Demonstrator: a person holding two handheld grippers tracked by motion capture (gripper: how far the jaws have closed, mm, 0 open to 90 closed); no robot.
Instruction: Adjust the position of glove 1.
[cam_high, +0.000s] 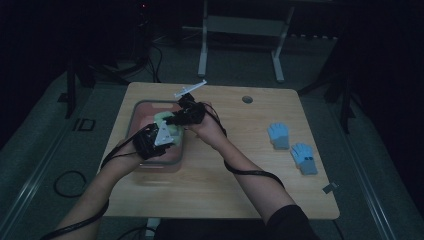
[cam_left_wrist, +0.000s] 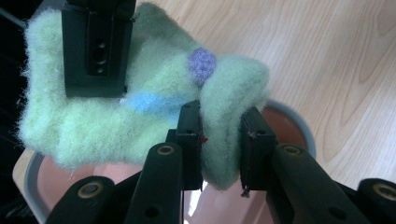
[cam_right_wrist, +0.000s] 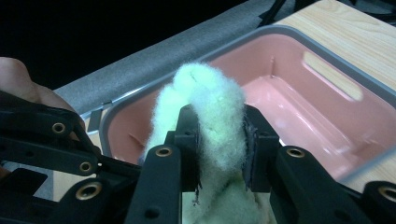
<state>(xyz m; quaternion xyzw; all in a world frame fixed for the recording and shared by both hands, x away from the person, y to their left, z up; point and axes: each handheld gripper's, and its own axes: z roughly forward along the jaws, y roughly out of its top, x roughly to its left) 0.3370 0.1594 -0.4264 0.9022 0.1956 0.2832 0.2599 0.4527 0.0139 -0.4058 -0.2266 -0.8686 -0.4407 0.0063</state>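
Left gripper (cam_left_wrist: 220, 149): clamped on one edge of the green woolly glove (cam_left_wrist: 140, 116).
Right gripper (cam_right_wrist: 219, 149): clamped on its other edge.
Glove: being held above the pink tub (cam_right_wrist: 327, 56), table's left.
Risk: fluffy wool slipping out, glove being dropped outside.

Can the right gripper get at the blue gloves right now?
Probably not yet. The right gripper is shut on the green glove over the pink bin, with the left gripper clamped on it too. The blue gloves lie unobstructed on the table.
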